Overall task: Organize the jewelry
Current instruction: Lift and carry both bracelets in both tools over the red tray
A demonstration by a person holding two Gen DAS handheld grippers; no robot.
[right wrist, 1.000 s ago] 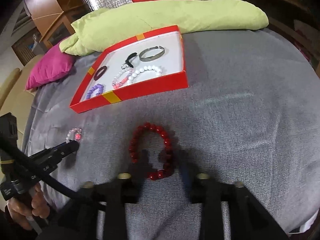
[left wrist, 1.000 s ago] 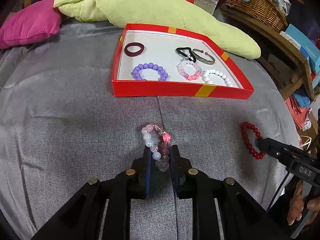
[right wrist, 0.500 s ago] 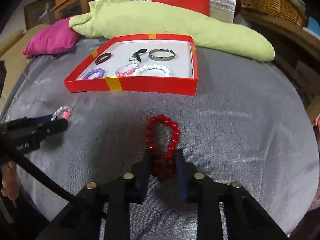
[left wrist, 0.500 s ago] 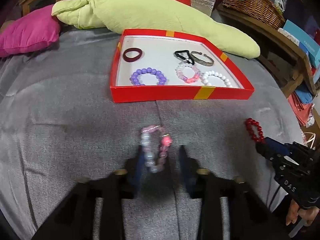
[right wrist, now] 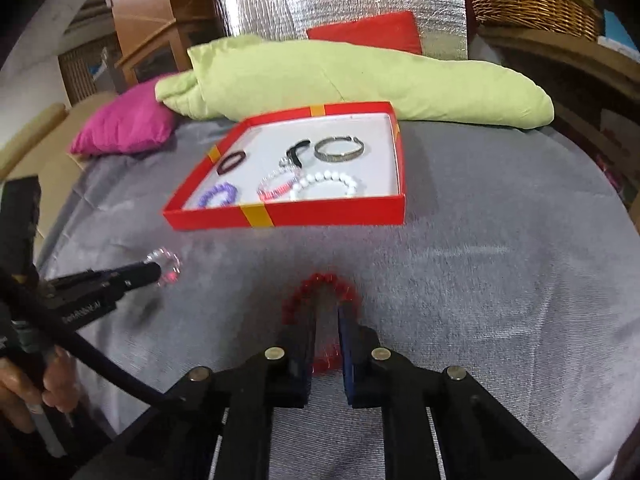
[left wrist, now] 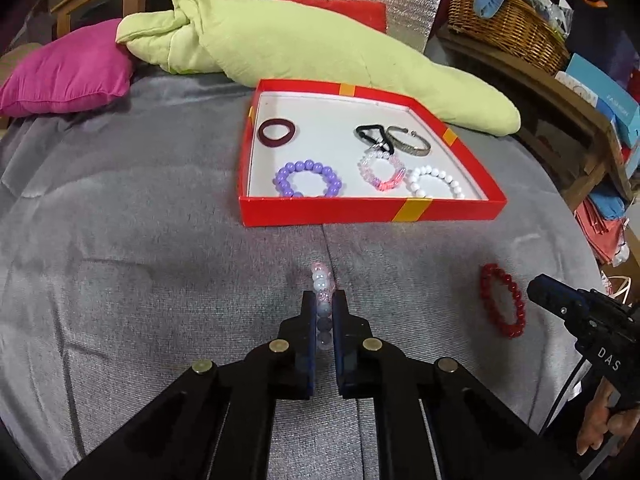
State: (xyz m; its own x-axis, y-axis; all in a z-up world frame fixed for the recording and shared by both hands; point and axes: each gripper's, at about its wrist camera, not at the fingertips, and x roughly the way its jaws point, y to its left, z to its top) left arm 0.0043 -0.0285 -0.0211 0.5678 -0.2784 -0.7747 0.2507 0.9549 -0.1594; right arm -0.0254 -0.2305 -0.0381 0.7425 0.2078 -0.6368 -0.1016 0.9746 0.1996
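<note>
My left gripper [left wrist: 323, 300] is shut on a pink and white bead bracelet [left wrist: 322, 285], held edge-on above the grey cover; it also shows in the right wrist view [right wrist: 166, 266]. My right gripper [right wrist: 328, 316] is shut on a red bead bracelet [right wrist: 320, 286], seen too in the left wrist view [left wrist: 502, 300]. The red box [left wrist: 372, 212] with a white floor lies ahead and holds several pieces: a purple bead bracelet [left wrist: 308, 178], a pink one [left wrist: 382, 168], a white one [left wrist: 436, 180], a metal bangle [left wrist: 410, 142], a dark red band [left wrist: 277, 132], a black tie [left wrist: 372, 134].
A green pillow [left wrist: 304, 48] lies behind the box and a magenta cushion [left wrist: 68, 74] at far left. A wicker basket [left wrist: 508, 26] sits on a wooden shelf at right. The grey cover [left wrist: 140, 280] spreads around the box.
Both grippers closed on their bracelets and lifted them off the cover. The pink and white bracelet now hangs edge-on in my left jaws; the red one rose with my right.
</note>
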